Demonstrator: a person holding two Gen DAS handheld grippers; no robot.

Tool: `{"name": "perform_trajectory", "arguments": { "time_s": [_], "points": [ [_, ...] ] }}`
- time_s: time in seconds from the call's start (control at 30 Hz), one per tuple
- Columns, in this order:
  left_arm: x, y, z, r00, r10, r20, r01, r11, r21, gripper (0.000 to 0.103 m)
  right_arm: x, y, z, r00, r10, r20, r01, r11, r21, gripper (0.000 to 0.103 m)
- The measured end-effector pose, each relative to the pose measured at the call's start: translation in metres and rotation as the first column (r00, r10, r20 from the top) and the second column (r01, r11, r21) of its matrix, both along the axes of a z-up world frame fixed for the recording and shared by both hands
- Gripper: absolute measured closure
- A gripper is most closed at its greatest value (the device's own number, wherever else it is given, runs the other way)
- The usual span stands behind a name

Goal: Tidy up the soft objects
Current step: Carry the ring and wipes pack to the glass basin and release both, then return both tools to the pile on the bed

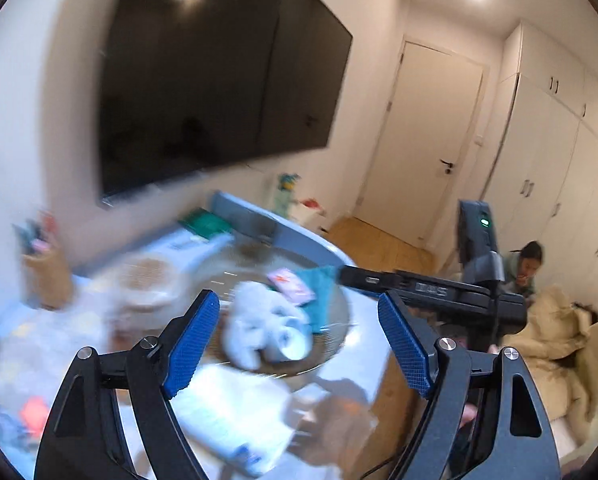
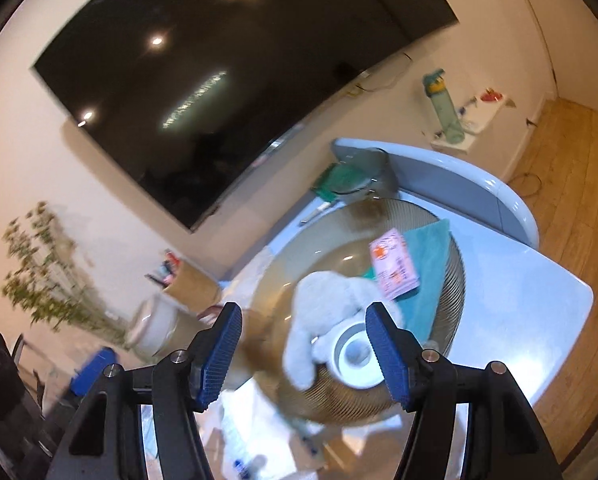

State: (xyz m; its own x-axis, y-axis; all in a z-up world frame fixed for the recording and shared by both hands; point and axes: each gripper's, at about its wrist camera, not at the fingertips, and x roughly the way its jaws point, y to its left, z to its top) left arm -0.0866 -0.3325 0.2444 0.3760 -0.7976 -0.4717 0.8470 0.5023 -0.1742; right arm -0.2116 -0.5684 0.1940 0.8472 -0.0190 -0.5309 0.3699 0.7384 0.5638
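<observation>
Two hand-held grippers hover over a round, ribbed, translucent brown basket (image 2: 455, 280) that sits on a pale blue-white table (image 2: 539, 300). Both views are blurred by motion, so fine detail is lost. The left gripper (image 1: 299, 344) has its blue textured pads spread wide with nothing between them, and the right gripper (image 2: 305, 354) likewise stands wide apart and holds nothing. Inside the basket lies a pale grey-white plush toy (image 2: 331, 300) with floppy limbs, draped partly over a white roll of tape (image 2: 355, 354) near the basket's near rim. Behind the toy, a small pink packet with red print (image 2: 393, 264) rests on a folded teal cloth (image 2: 427, 252) against the far right side of the basket. In the left wrist view the same toy (image 1: 267, 320) appears between the open fingers, with the pink packet (image 1: 291, 286) and teal cloth (image 1: 319, 288) beyond it. A large black wall-mounted television (image 2: 219, 72) fills the wall behind the table. A tan holder with pens (image 2: 191, 284) stands at the table's left, a clear jar with a white lid (image 2: 155, 324) near it. A green water bottle (image 2: 443, 108) stands on a low white shelf by the wall.
</observation>
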Motion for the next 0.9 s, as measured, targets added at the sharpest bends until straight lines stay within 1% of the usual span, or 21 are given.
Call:
{"name": "perform_trajectory", "arguments": {
  "time_s": [0.07,0.1,0.17,0.2,0.23,0.27,0.3,0.33,0.37,0.43,0.5,0.53,0.6,0.63,0.7,0.73,0.77,0.8,0.83,0.87,0.9],
  "points": [
    [-0.008,0.04,0.018,0.995,0.062,0.075,-0.062,0.998,0.007,0.022,-0.006,0.018,0.01,0.999,0.035,0.028,-0.034,0.999,-0.03,0.04],
    [-0.01,0.058,0.025,0.989,0.099,0.107,-0.101,0.995,0.011,0.022,-0.007,0.034,0.017,0.997,0.068,0.043,-0.066,0.996,-0.052,0.04],
    [-0.015,0.102,0.042,0.964,0.205,0.167,-0.21,0.978,0.012,0.022,-0.006,0.062,0.028,0.989,0.134,0.066,-0.128,0.987,-0.096,0.039],
    [-0.017,0.123,0.049,0.949,0.251,0.192,-0.257,0.966,0.005,0.018,-0.003,0.077,0.032,0.983,0.167,0.073,-0.157,0.98,-0.118,0.039],
    [-0.019,0.142,0.056,0.932,0.293,0.215,-0.3,0.954,-0.002,0.015,0.0,0.092,0.035,0.976,0.203,0.08,-0.19,0.972,-0.14,0.038],
    [-0.021,0.159,0.062,0.909,0.339,0.241,-0.348,0.938,-0.007,0.008,0.004,0.108,0.038,0.967,0.24,0.086,-0.224,0.961,-0.161,0.038],
    [-0.023,0.173,0.068,0.885,0.381,0.267,-0.392,0.92,-0.014,0.005,0.009,0.127,0.04,0.955,0.281,0.092,-0.261,0.948,-0.182,0.038],
    [-0.028,0.194,0.075,0.847,0.436,0.305,-0.448,0.894,-0.034,0.005,0.016,0.149,0.041,0.939,0.33,0.098,-0.306,0.931,-0.199,0.038],
    [-0.03,0.203,0.077,0.83,0.457,0.321,-0.469,0.882,-0.044,0.005,0.021,0.165,0.04,0.925,0.367,0.1,-0.341,0.916,-0.211,0.037],
    [-0.038,0.232,0.081,0.783,0.51,0.355,-0.524,0.849,-0.065,0.004,0.036,0.206,0.037,0.889,0.447,0.095,-0.417,0.878,-0.234,0.037],
    [-0.04,0.251,0.079,0.753,0.548,0.364,-0.56,0.824,-0.082,0.003,0.053,0.239,0.029,0.861,0.503,0.074,-0.472,0.846,-0.247,0.036],
    [-0.04,0.263,0.074,0.739,0.569,0.36,-0.579,0.81,-0.09,0.002,0.062,0.256,0.024,0.851,0.523,0.053,-0.494,0.83,-0.258,0.035],
    [-0.037,0.286,0.064,0.732,0.595,0.332,-0.602,0.793,-0.093,0.002,0.081,0.281,0.011,0.846,0.533,0.0,-0.513,0.813,-0.276,0.03],
    [-0.031,0.295,0.054,0.731,0.609,0.307,-0.615,0.784,-0.09,0.002,0.091,0.295,0.0,0.848,0.529,-0.033,-0.513,0.806,-0.296,0.03],
    [-0.012,0.311,0.022,0.723,0.648,0.24,-0.655,0.753,-0.061,0.002,0.11,0.315,-0.024,0.861,0.5,-0.096,-0.5,0.795,-0.344,0.03],
    [-0.003,0.316,0.004,0.713,0.668,0.213,-0.676,0.735,-0.043,0.002,0.115,0.322,-0.036,0.87,0.479,-0.12,-0.487,0.791,-0.371,0.03],
    [0.008,0.321,-0.019,0.697,0.691,0.194,-0.7,0.713,-0.025,0.002,0.121,0.331,-0.05,0.887,0.44,-0.143,-0.456,0.78,-0.427,0.03],
    [0.016,0.324,-0.04,0.682,0.708,0.183,-0.718,0.696,-0.014,0.002,0.126,0.341,-0.068,0.909,0.384,-0.162,-0.41,0.757,-0.509,0.028],
    [0.025,0.326,-0.06,0.672,0.72,0.171,-0.731,0.682,0.001,0.002,0.131,0.347,-0.084,0.917,0.356,-0.177,-0.393,0.742,-0.543,0.026],
    [0.033,0.327,-0.082,0.673,0.724,0.15,-0.734,0.678,0.022,0.002,0.138,0.351,-0.102,0.915,0.349,-0.205,-0.402,0.734,-0.547,0.024],
    [0.041,0.329,-0.104,0.686,0.718,0.121,-0.726,0.687,0.035,0.002,0.14,0.348,-0.112,0.91,0.352,-0.22,-0.415,0.736,-0.536,0.024]
  ]
}}
